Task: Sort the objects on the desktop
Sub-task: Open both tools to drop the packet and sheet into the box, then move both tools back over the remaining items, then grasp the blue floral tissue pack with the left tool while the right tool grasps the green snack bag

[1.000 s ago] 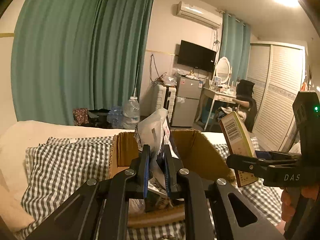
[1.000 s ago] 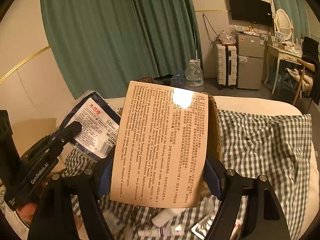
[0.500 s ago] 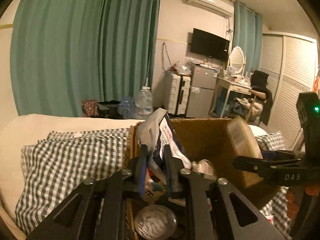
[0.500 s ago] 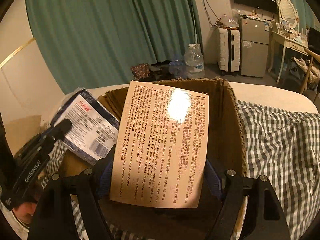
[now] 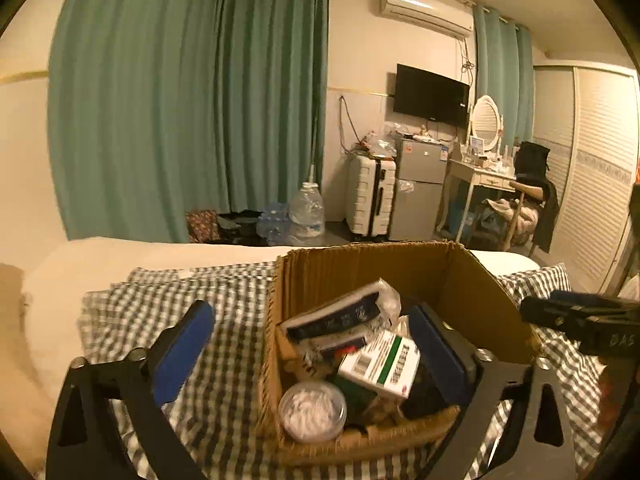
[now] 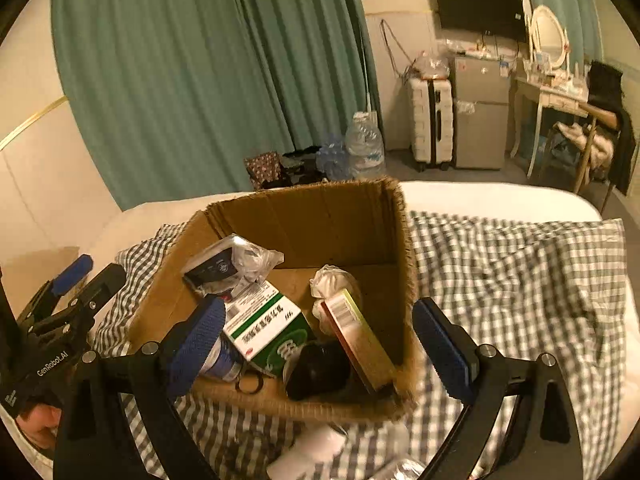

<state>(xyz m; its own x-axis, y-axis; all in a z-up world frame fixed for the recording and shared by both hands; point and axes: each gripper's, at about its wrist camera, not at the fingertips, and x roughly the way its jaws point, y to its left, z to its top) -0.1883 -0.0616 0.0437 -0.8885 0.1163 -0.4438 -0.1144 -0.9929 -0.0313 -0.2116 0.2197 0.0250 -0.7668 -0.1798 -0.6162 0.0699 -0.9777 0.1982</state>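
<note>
Bed (image 6: 520,280): checked cover carries everything; a few loose things lie at its near edge.
Box (image 6: 304,216): open-topped near the middle, serving as the collecting bin.
Packets: green-and-white carton (image 6: 264,324), flat tan box (image 6: 356,340), wrapped pouch (image 5: 340,316) piled inside.
Left claw (image 5: 320,344): spread wide, empty.
Right claw (image 6: 320,336): spread wide, empty.

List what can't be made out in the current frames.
- Box bottom: both views, covered by the piled items.
- Black object: right view, dark and tucked behind the near wall; identity unclear.
- White item on the bedspread: right view, blurred and partly behind the right gripper.
- Green-white carton print: both views, too small and blurred.
- Right gripper in left view: cut by the frame edge.
</note>
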